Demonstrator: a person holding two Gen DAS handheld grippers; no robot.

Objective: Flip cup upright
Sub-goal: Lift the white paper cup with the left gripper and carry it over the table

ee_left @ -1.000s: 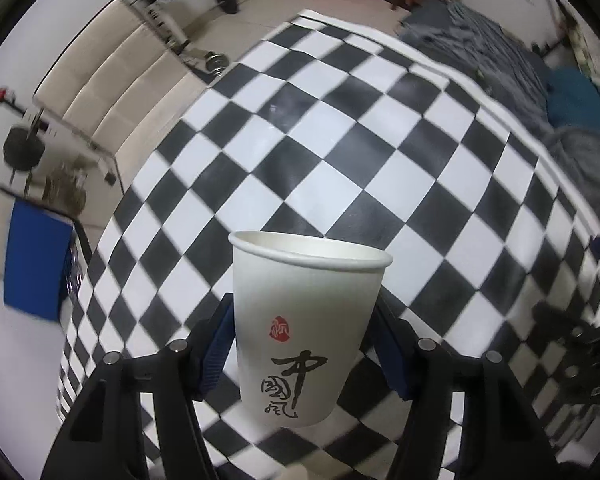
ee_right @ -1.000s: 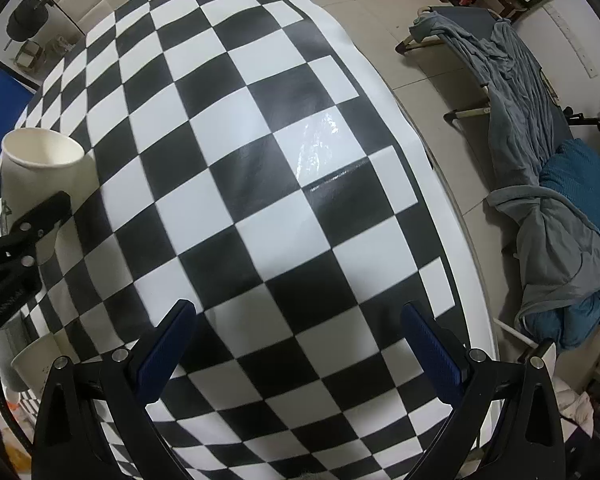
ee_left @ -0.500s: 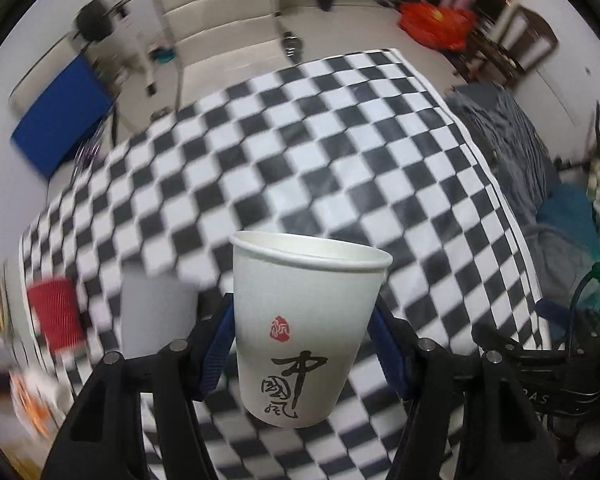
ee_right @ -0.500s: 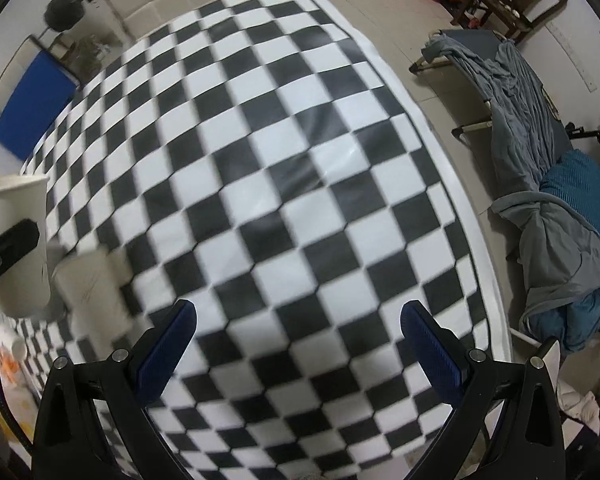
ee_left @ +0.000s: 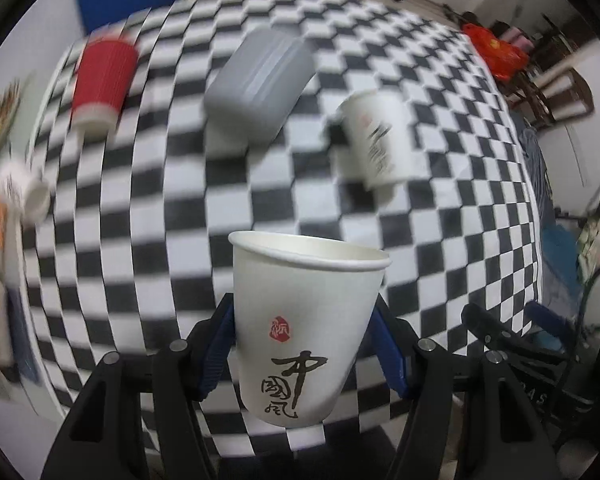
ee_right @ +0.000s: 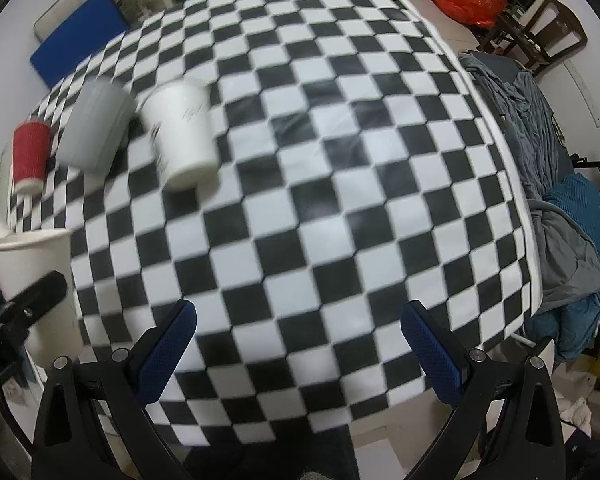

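My left gripper [ee_left: 303, 344] is shut on a white paper cup [ee_left: 303, 320] with black calligraphy and a red seal. The cup is upright, mouth up, held above the checkered table [ee_left: 439, 248]. The same cup shows at the left edge of the right wrist view [ee_right: 36, 280], with a left finger across it. My right gripper [ee_right: 298, 344] is open and empty above the table's near edge. Another white cup [ee_right: 182, 134] stands upside down on the table, also in the left wrist view [ee_left: 375, 140].
A grey cup [ee_left: 258, 88] and a red ribbed cup [ee_left: 100, 80] stand upside down at the far left; they also show in the right wrist view, grey [ee_right: 94, 126], red [ee_right: 30, 156]. A small white cup [ee_left: 24, 192] lies left. Bedding [ee_right: 559, 184] lies right of the table.
Both views have pulled back and risen from the table. The left gripper has swung left with the cup still in it, bringing the grey, red and second white cups into view.
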